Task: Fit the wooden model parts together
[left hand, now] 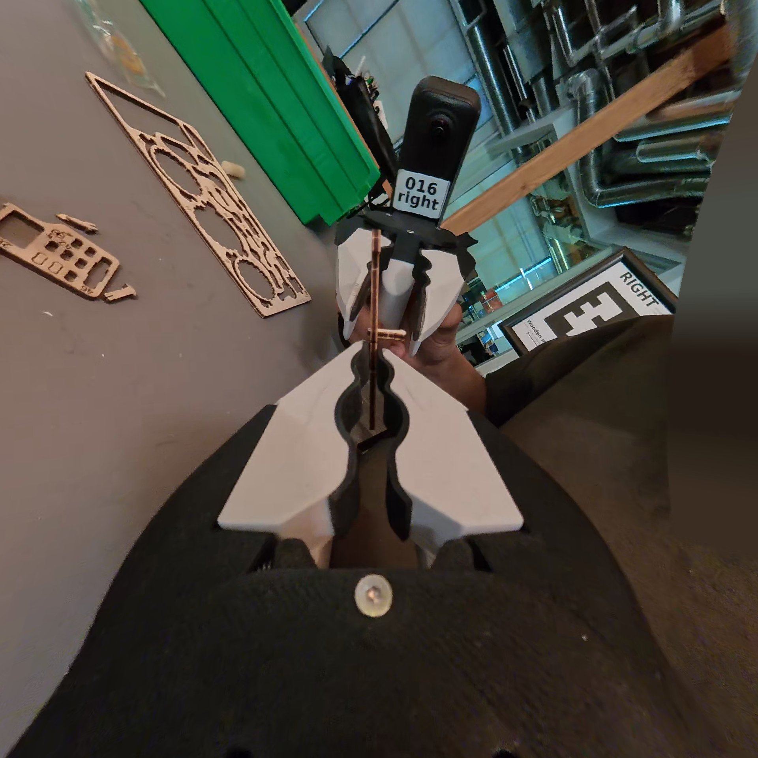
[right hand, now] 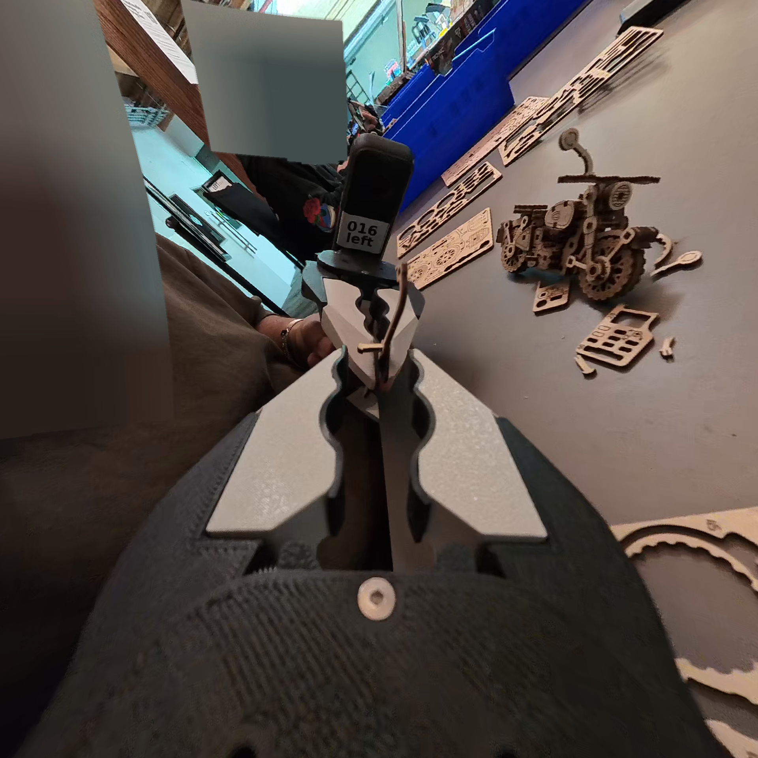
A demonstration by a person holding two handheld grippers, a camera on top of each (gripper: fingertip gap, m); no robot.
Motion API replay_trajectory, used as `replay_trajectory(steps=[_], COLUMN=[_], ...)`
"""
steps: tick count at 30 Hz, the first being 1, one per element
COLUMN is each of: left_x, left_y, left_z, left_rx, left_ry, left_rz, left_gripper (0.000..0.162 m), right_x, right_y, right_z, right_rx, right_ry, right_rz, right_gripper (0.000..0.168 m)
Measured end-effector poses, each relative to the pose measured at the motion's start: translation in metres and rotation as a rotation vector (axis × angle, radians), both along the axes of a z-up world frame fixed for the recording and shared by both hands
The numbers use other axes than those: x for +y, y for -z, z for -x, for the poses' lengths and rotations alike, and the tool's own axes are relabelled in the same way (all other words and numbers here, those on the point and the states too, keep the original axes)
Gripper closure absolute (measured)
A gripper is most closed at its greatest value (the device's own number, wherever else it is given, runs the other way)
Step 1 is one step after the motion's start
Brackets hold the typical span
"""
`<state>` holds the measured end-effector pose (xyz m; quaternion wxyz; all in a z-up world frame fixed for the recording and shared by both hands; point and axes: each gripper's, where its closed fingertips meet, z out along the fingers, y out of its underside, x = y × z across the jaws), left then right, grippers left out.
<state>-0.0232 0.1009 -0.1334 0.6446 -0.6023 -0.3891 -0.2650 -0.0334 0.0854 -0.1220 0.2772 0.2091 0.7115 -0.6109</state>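
In the left wrist view my left gripper [left hand: 374, 352] is shut on a thin wooden strip [left hand: 374, 287], seen edge-on, which sticks out past its tips. A small wooden peg [left hand: 389, 334] crosses the strip just beyond the tips. My right gripper [left hand: 381, 340] faces it, open, its two fingertips on either side of the peg. In the right wrist view my right gripper [right hand: 377, 361] stands open around the tips of the left gripper [right hand: 375, 389], with the curved strip [right hand: 396, 311] and the peg [right hand: 367, 348] just ahead. Both are held above the grey table [left hand: 102, 410].
A built wooden motorcycle [right hand: 574, 246] stands on the table with punched-out wooden sheets [right hand: 447, 246], a phone-shaped offcut [right hand: 615, 340] and small scraps. A blue bin [right hand: 451, 123] and a green bin [left hand: 266, 102] line the far edge. Another sheet [left hand: 213, 197] lies left. Between my right fingertips and the phone-shaped offcut [right hand: 615, 340] there is roughly 11 cm. Look for it in the left wrist view [left hand: 73, 252] too.
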Motion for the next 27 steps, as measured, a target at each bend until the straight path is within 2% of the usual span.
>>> replay_trajectory(steps=[9, 13, 24, 27], left_x=[0.0026, 0.0032, 0.0037, 0.0037], left_y=[-0.0017, -0.0025, 0.0023, 0.0028], left_z=[-0.0048, -0.0069, -0.0068, -0.0064], left_rx=[0.02, 0.037, 0.133, 0.126], left_ry=[0.026, 0.036, 0.02, 0.018], left_rz=[-0.001, 0.004, 0.094, 0.093], left_gripper=[0.162, 0.162, 0.162, 0.162], right_x=[-0.0017, -0.0013, -0.0002, 0.0017], right_y=[-0.001, -0.0007, -0.0011, -0.0037], right_z=[-0.0059, -0.0054, -0.0036, -0.002], right_rx=[-0.027, -0.001, -0.017, -0.037], right_ry=[-0.038, -0.03, -0.026, -0.024], right_rz=[0.021, 0.011, 0.027, 0.051], right_gripper=[0.149, 0.166, 0.168, 0.164])
